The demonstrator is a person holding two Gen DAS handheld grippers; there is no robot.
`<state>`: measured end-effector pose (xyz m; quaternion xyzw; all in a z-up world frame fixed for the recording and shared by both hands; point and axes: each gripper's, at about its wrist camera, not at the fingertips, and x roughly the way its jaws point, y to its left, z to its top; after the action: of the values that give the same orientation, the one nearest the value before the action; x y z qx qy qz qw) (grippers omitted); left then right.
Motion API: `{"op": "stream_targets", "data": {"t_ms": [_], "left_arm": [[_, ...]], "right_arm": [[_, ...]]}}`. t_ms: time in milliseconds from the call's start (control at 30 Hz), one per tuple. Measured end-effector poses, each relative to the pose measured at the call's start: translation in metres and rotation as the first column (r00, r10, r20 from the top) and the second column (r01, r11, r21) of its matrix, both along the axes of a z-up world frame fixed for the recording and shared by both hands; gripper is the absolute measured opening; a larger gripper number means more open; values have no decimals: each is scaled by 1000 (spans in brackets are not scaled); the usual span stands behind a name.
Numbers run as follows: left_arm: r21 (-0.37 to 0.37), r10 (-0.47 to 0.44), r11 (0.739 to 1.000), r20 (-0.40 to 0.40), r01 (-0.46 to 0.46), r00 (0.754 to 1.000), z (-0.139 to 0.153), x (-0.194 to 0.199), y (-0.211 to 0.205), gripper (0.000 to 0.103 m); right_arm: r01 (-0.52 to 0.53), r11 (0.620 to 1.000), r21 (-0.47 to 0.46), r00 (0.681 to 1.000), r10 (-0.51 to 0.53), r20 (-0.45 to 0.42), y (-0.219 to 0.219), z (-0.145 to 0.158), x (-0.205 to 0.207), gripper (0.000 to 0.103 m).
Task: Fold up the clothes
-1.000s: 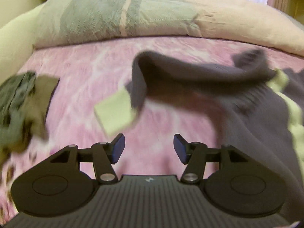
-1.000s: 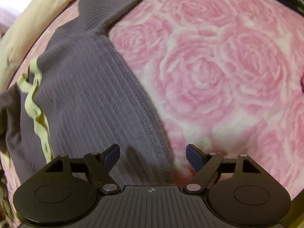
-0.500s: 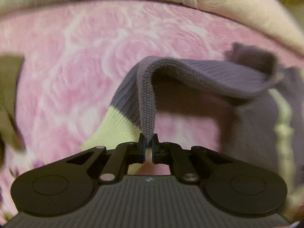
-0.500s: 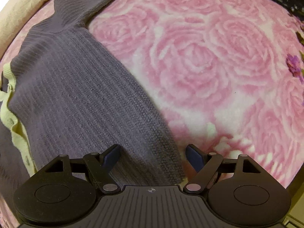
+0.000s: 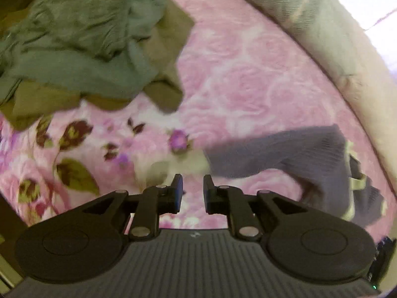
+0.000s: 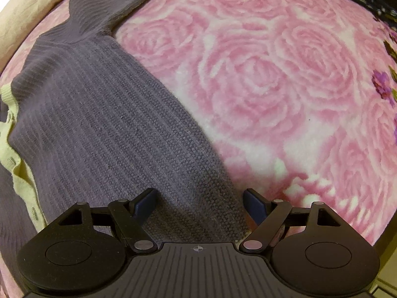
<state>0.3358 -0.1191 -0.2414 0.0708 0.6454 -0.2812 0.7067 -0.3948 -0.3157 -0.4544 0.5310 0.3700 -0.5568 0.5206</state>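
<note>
Grey cardigan (image 6: 104,129) lies on the bed (image 6: 285,94), body spread flat. Its long side edge runs diagonally under the right gripper (image 6: 201,202). Pale yellow button band (image 6: 17,154) shows along the far-left side in the right wrist view.

What changed: half a second ago the left gripper (image 5: 193,191) was pinching the sleeve (image 5: 278,154) near its yellow cuff. Now its jaws stand slightly apart with nothing between them, and the sleeve lies stretched out on the bed, just ahead and to the right. The left view has also swung toward the pile of green clothes (image 5: 82,39) at the bed's far-left corner. Frame is motion-blurred, so the cuff itself is hard to make out.

Right gripper is unchanged: spread wide, straddling the cardigan's side edge, not gripping. I can't tell if it touches the knit.

My read: sleeve was pulled straight and dropped, so this is still the laying-out stage and no fold is made yet. Next move probably needs both grippers on the cardigan; the knit looks soft and will likely sag.

Folded quilt (image 5: 342,49) sits along the far edge of the bed.
</note>
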Motion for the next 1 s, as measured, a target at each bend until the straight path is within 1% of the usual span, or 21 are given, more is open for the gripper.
{"op": "stream_targets", "data": {"t_ms": [67, 100, 167, 233, 333, 433, 533, 633, 733, 800, 867, 933, 1000], "left_arm": [[-53, -18, 998, -56, 15, 998, -11, -26, -10, 17], [-71, -34, 997, -78, 28, 996, -17, -40, -17, 22], [-98, -71, 993, -127, 59, 989, -28, -75, -32, 23], [-129, -96, 989, -170, 75, 981, -36, -108, -45, 23], [-172, -129, 981, -223, 91, 966, -43, -156, -64, 23], [-195, -141, 976, -227, 97, 964, -43, -195, -81, 23], [-208, -122, 975, -224, 75, 967, -44, -224, -93, 23], [-213, -108, 975, -202, 64, 973, -40, -250, -105, 25], [-211, -85, 977, -190, 44, 978, -40, -267, -113, 25], [-202, -69, 979, -182, 31, 981, -41, -273, -119, 25], [-197, -55, 980, -176, 19, 983, -44, -280, -126, 25], [-188, -48, 982, -171, 15, 984, -48, -284, -133, 25], [-177, -47, 984, -163, 17, 986, -51, -288, -141, 25]], "right_arm": [[-21, 1000, -21, 1000, 21, 18, 0, 2, -6, 81], [-28, 999, -42, 999, 30, 25, -1, 4, -10, 81], [-43, 996, -85, 998, 46, 38, -2, 9, -19, 81], [-30, 990, -139, 996, 41, 74, -14, 17, -33, 81], [11, 978, -211, 988, 21, 151, -48, 26, -56, 81], [58, 962, -265, 969, 10, 248, -97, 32, -80, 81], [99, 944, -315, 944, 11, 330, -155, 35, -103, 81], [140, 919, -369, 918, 19, 396, -219, 37, -119, 81], [155, 898, -412, 915, 27, 403, -280, 36, -125, 80], [178, 893, -413, 912, 8, 411, -316, 33, -127, 80], [201, 896, -395, 911, -22, 412, -344, 22, -128, 80], [227, 898, -378, 908, -54, 416, -362, 11, -127, 80], [233, 889, -395, 905, -51, 422, -372, 4, -124, 80]]}}
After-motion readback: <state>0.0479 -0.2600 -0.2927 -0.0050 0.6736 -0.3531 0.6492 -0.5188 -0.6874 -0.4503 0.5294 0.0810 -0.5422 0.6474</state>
